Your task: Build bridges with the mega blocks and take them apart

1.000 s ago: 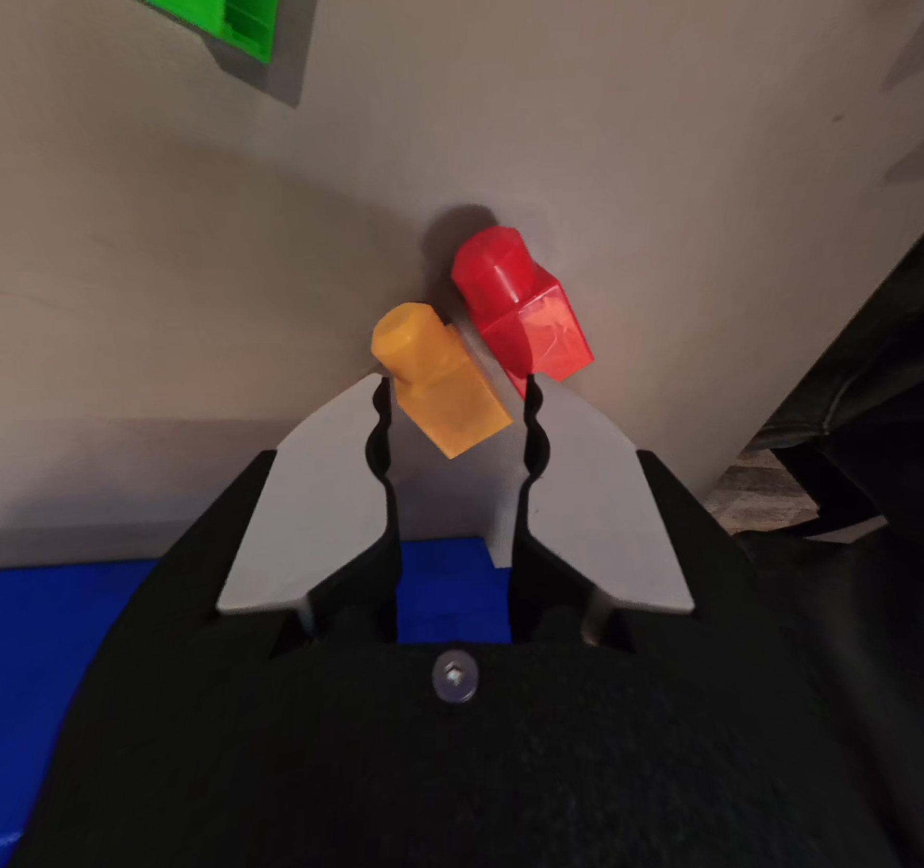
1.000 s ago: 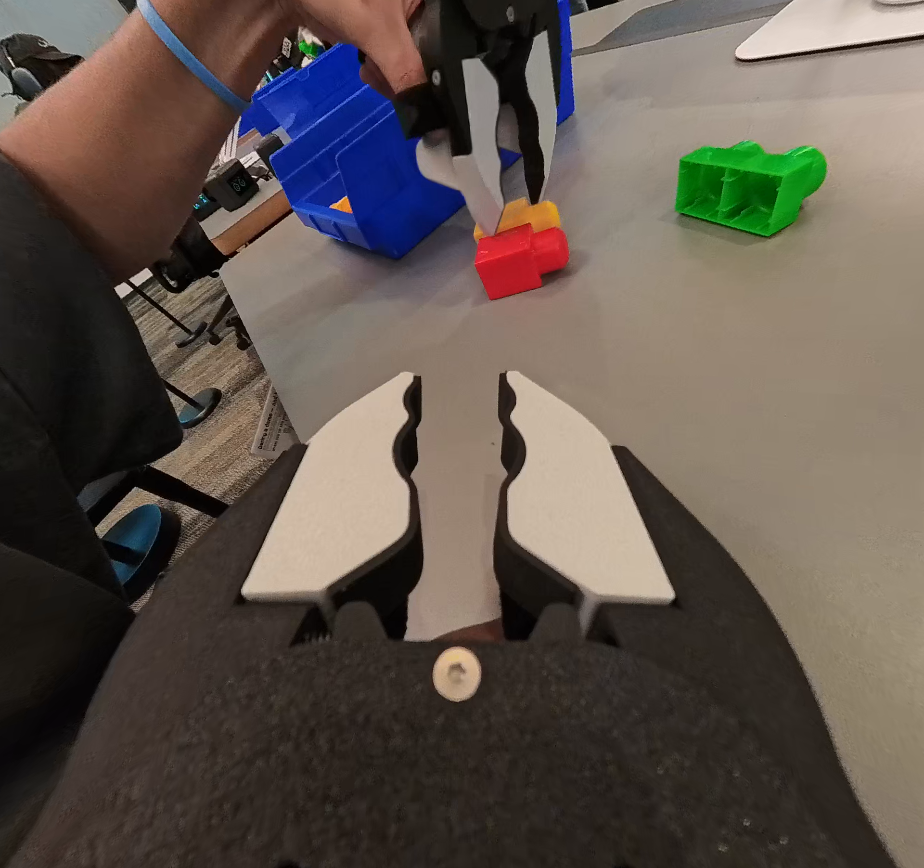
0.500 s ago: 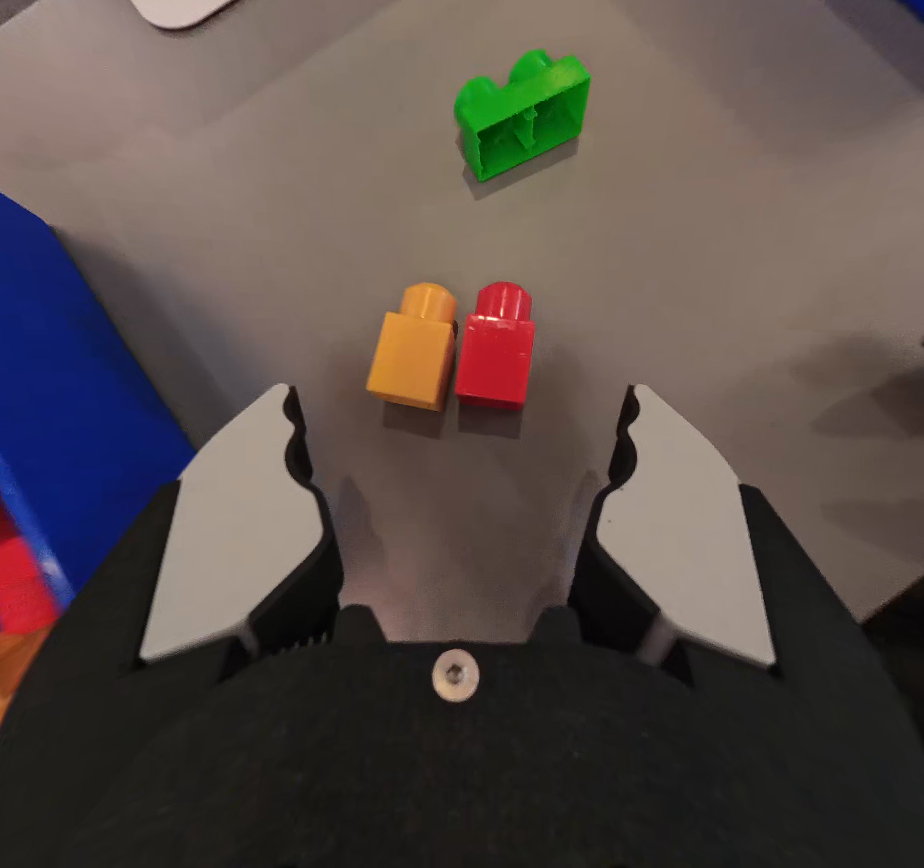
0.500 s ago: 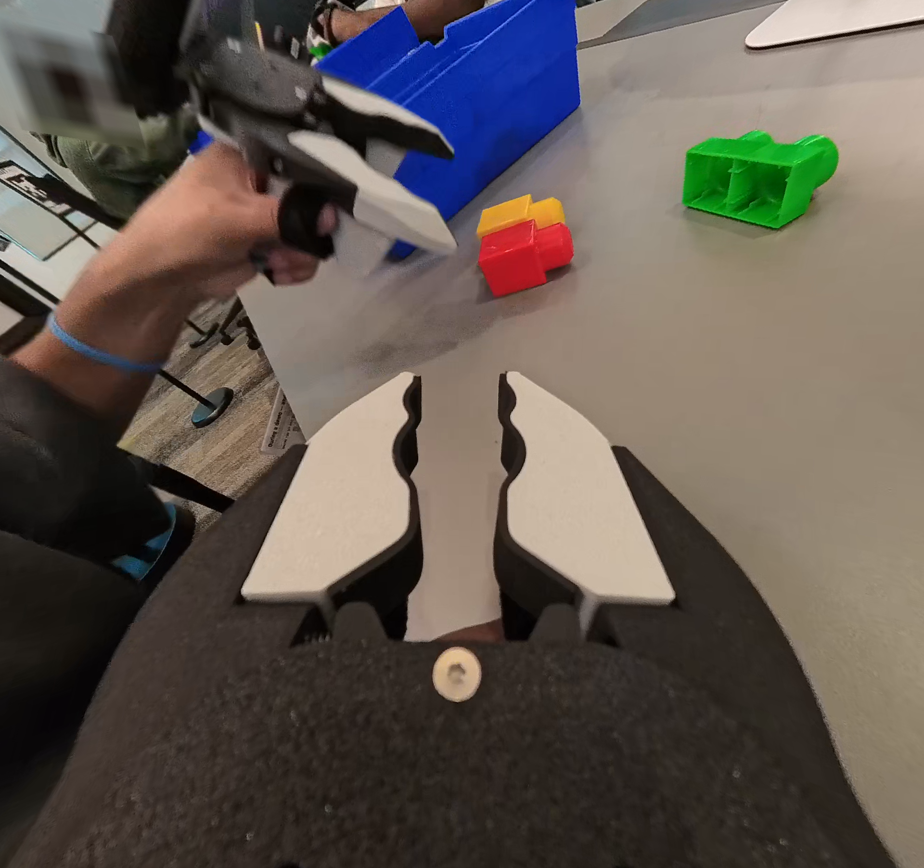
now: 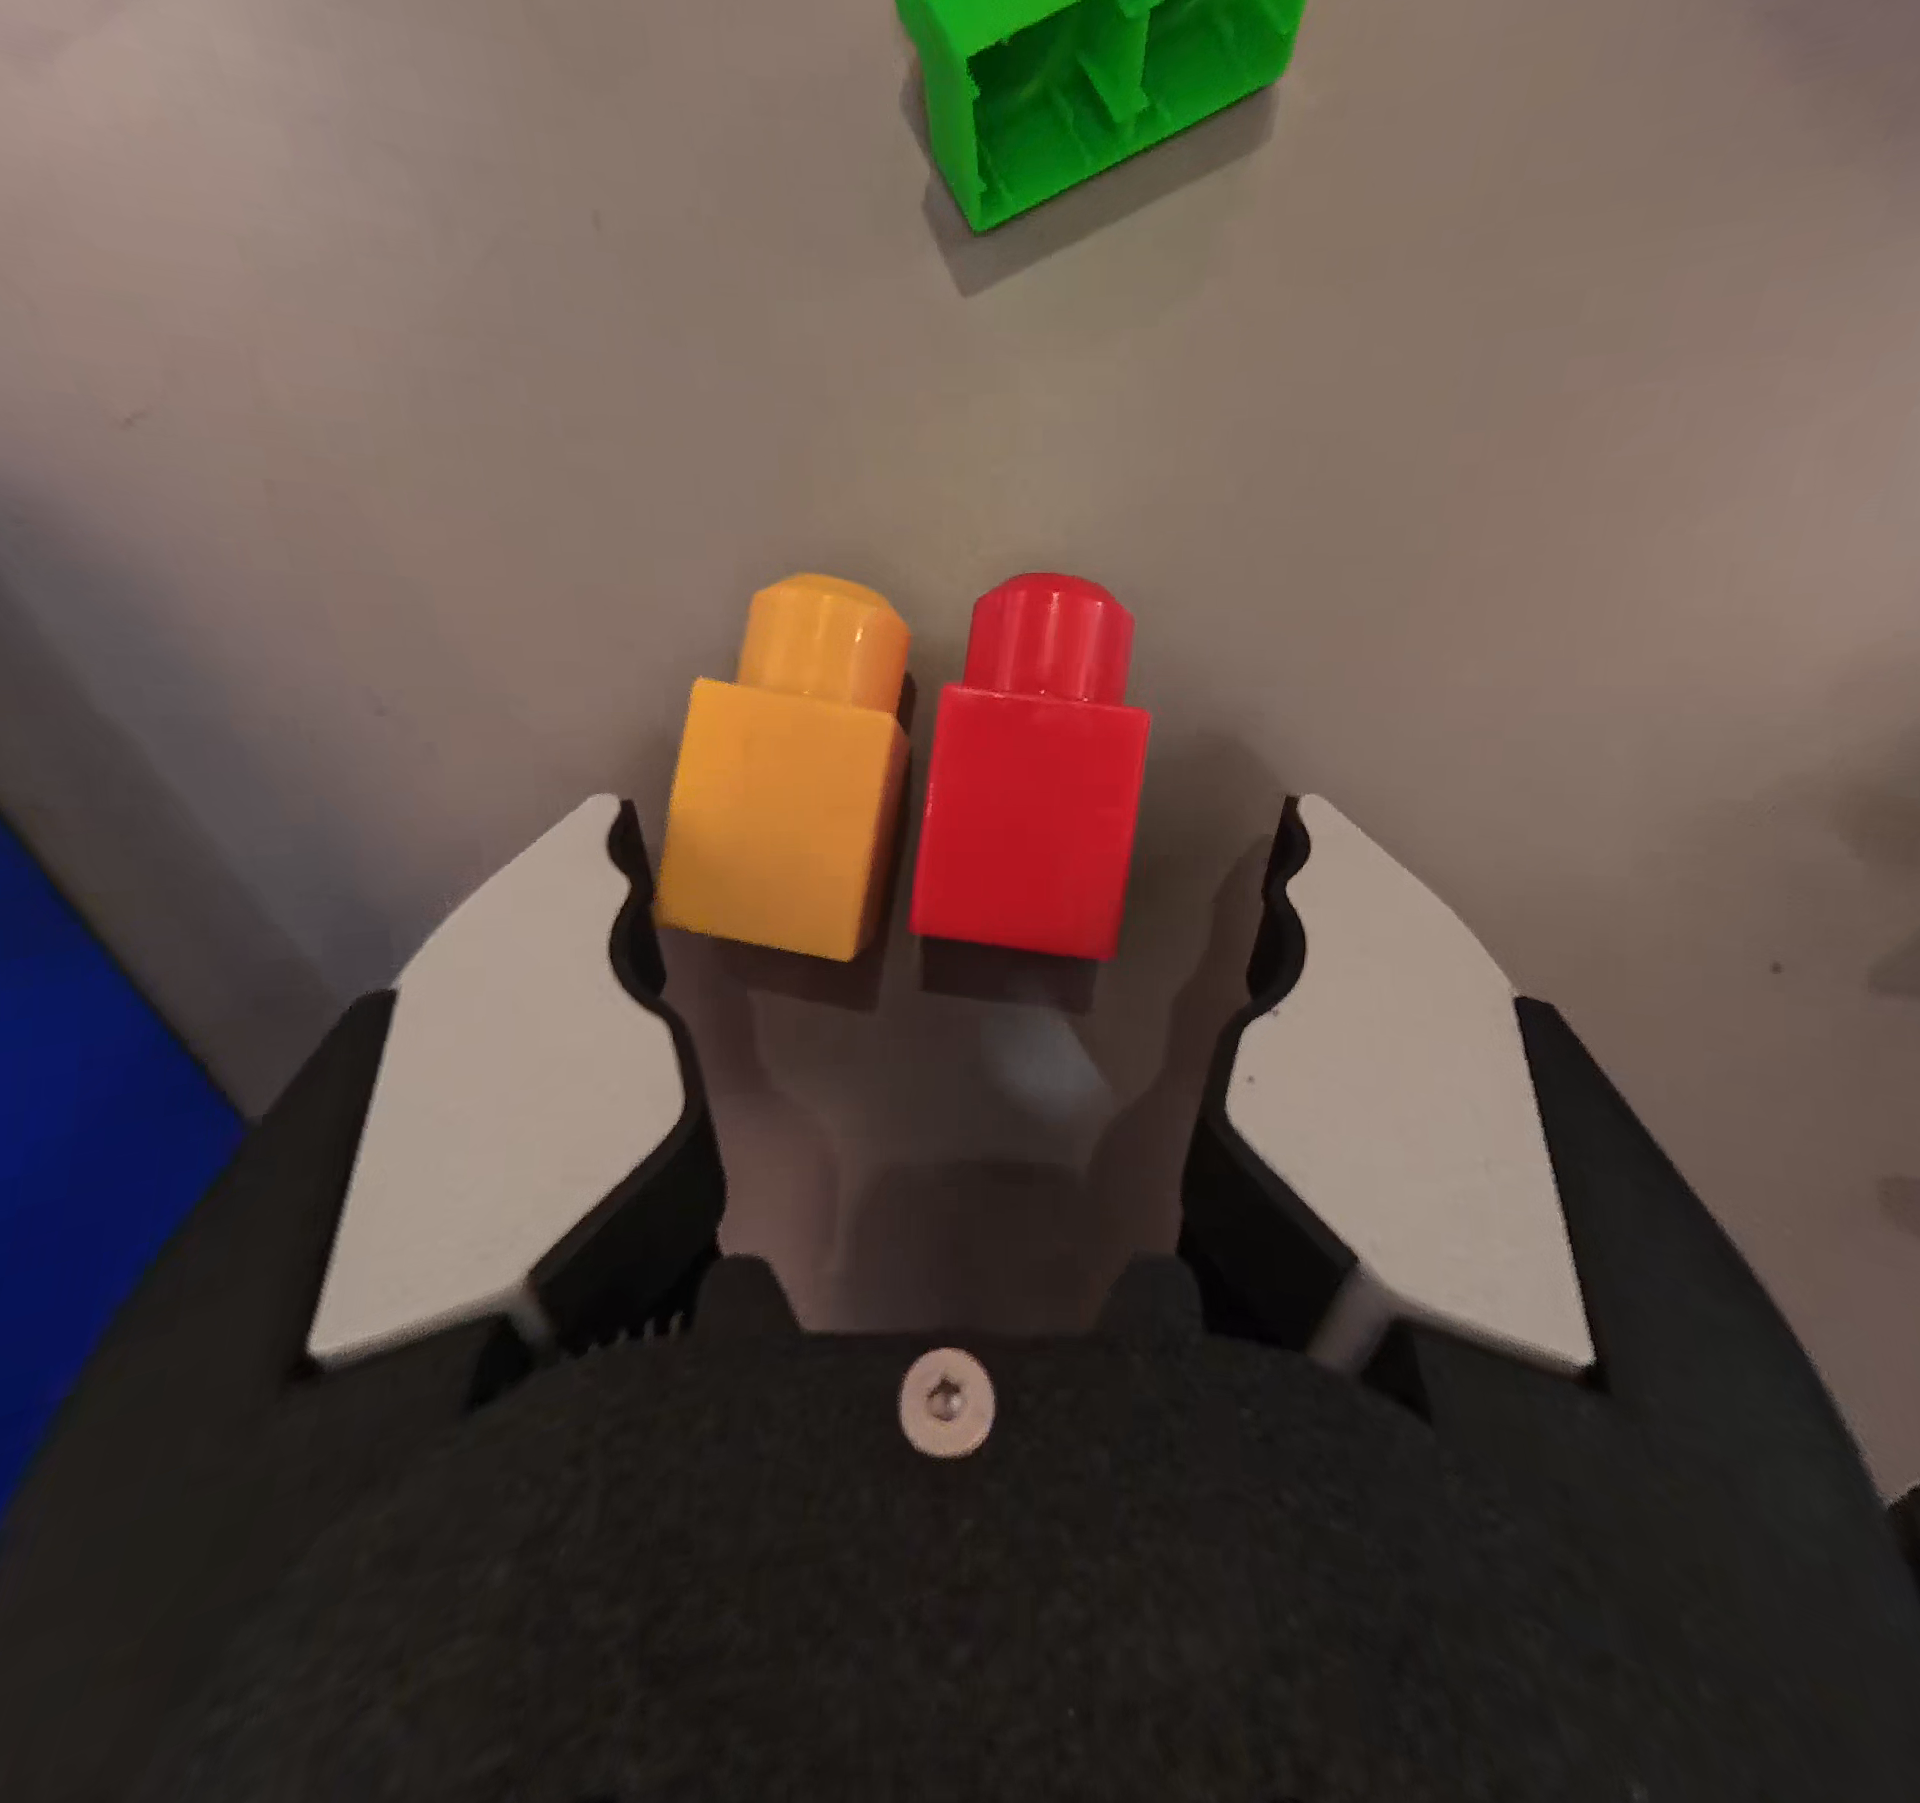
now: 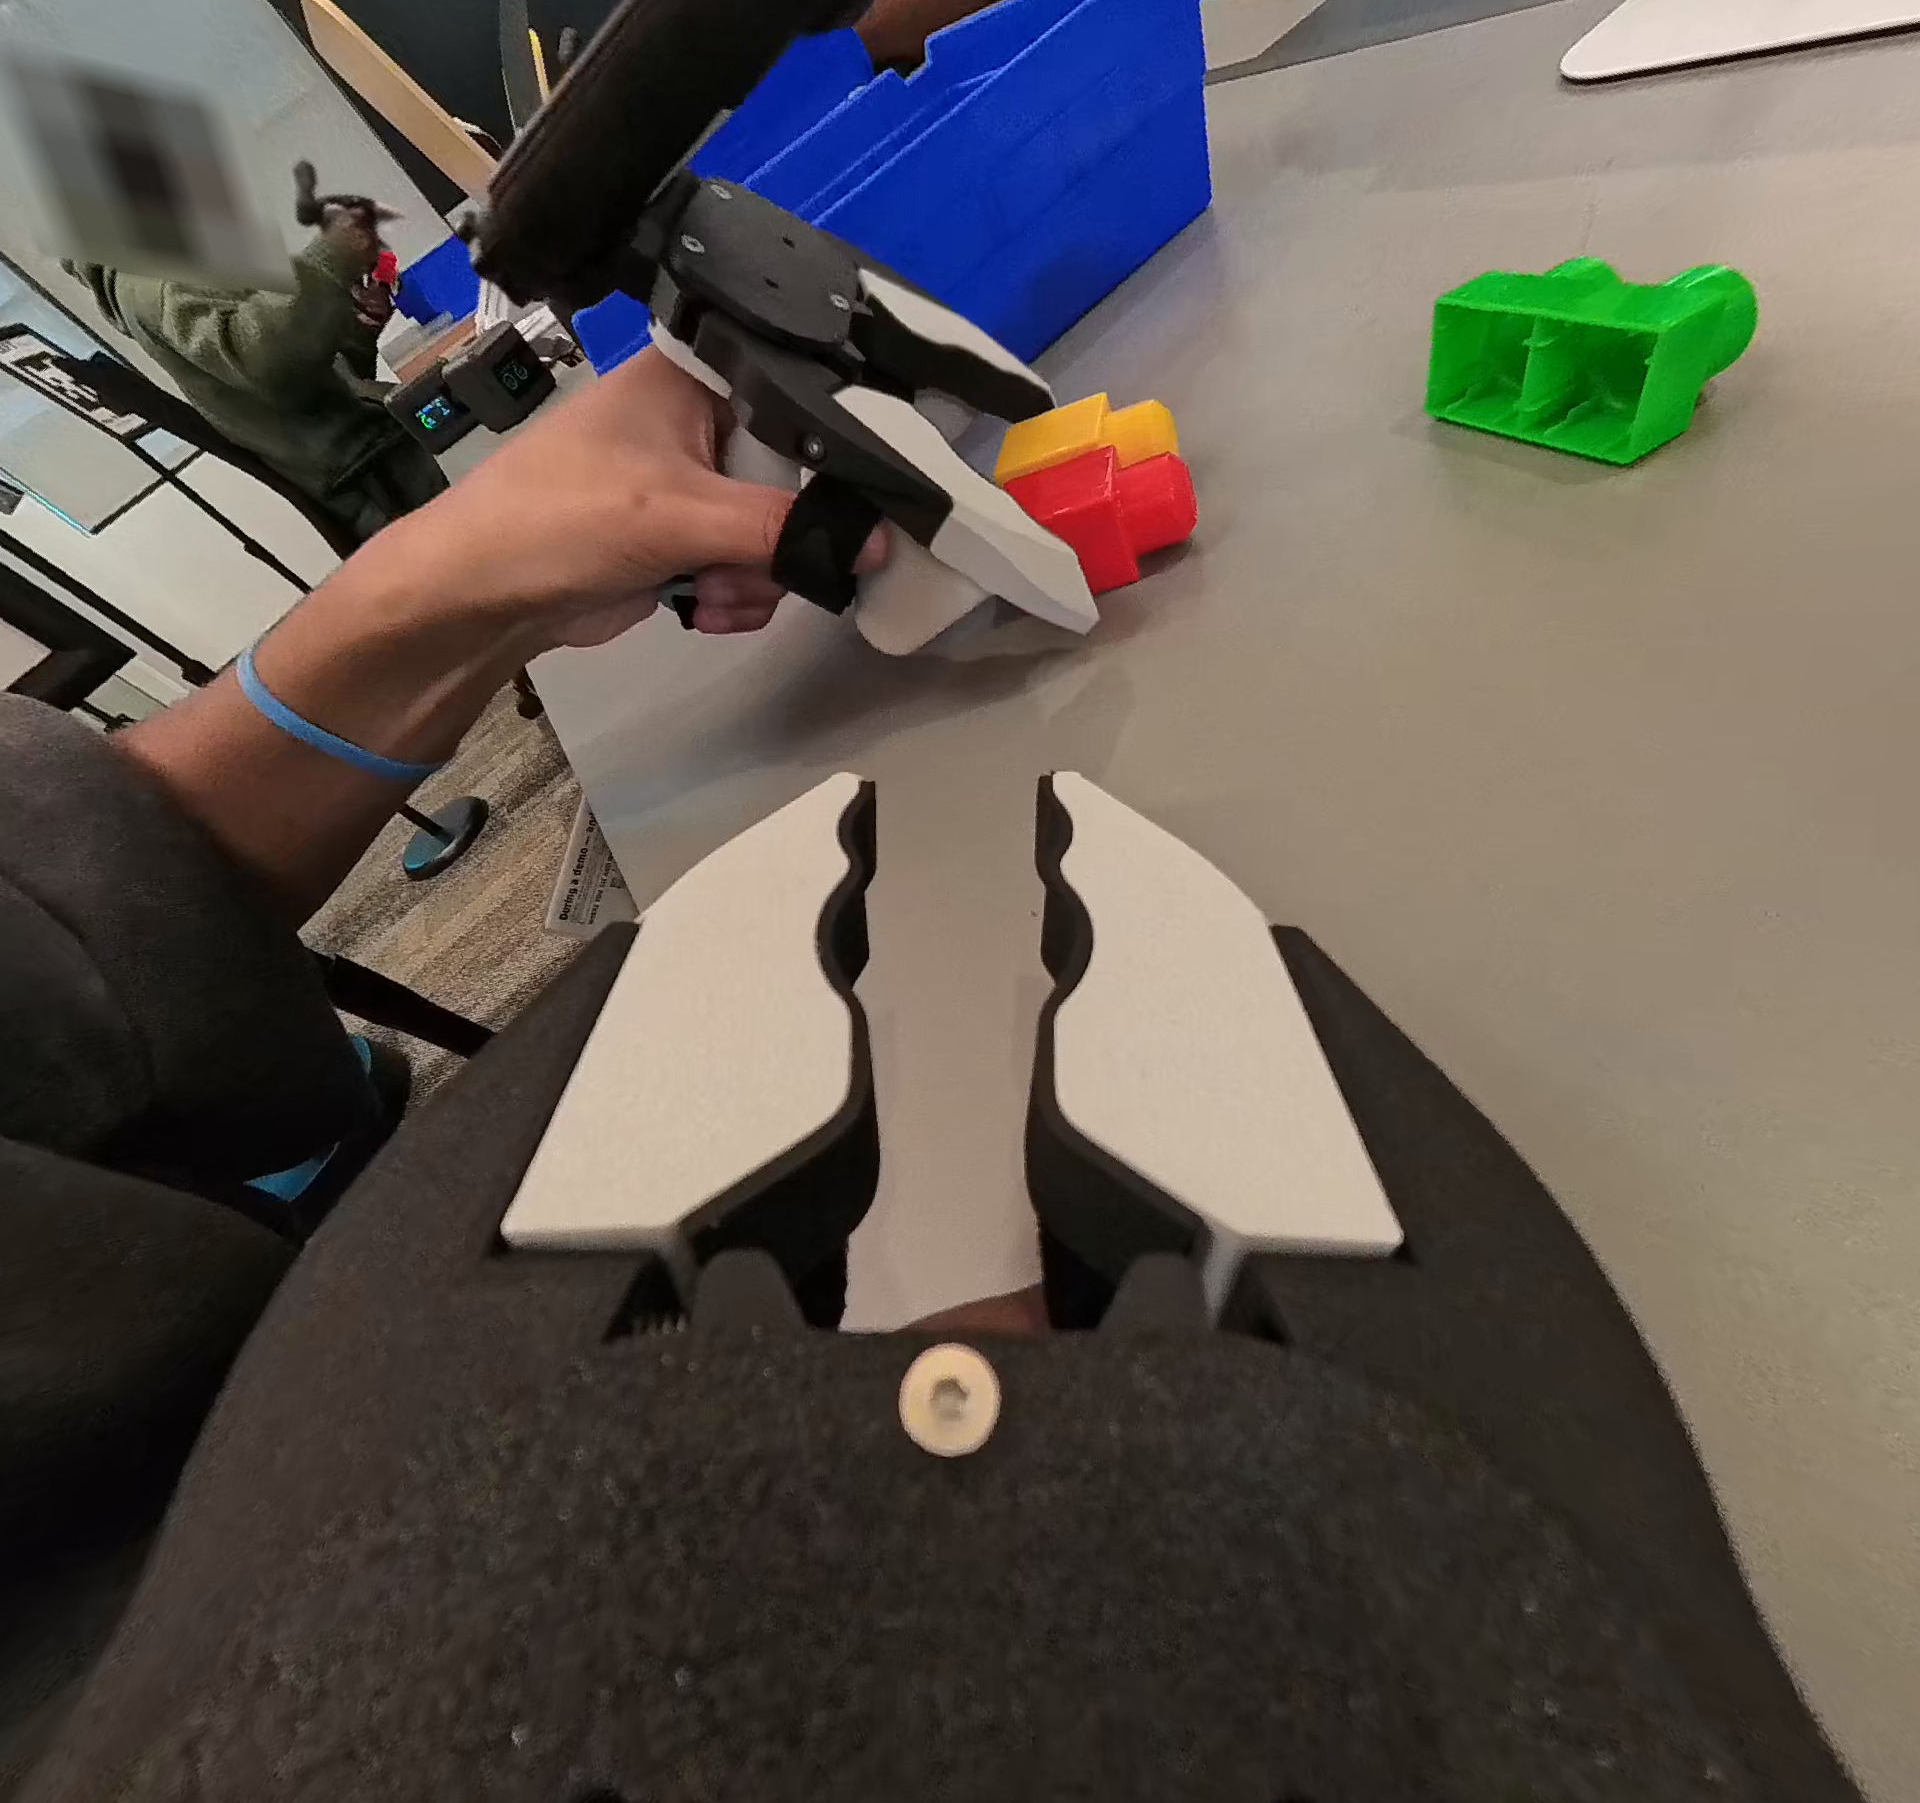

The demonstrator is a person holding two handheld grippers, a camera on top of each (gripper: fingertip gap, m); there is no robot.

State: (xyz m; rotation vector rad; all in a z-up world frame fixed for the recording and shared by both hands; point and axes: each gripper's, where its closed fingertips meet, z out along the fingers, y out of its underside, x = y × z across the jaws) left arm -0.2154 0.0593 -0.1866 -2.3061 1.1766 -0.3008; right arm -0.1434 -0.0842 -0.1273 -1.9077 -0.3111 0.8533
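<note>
Far left on the grey table (image 6: 1558,818) stands a blue bin (image 6: 1018,164), its long wall turned toward the blocks. In front of it a hand (image 6: 623,527) with a blue wristband holds the left gripper (image 5: 956,849), pointed low across the tabletop. Its jaws are spread wide and have hold of nothing; the tips sit either side of the near ends of two small blocks lying on their sides. The left tip looks just about against the yellow block (image 5: 784,818), though the angle makes contact hard to call, while the right tip stands clear of the red block (image 5: 1029,818). The two blocks lie side by side, nearly touching, their single studs pointing away from the gripper. Farther right and well apart from that pair lies a green two-stud block (image 6: 1569,366), also on its side, hollow underside toward the near edge. The right gripper (image 6: 956,818) hangs over bare table nearer the edge, its jaws parted by a narrow gap, empty.
</note>
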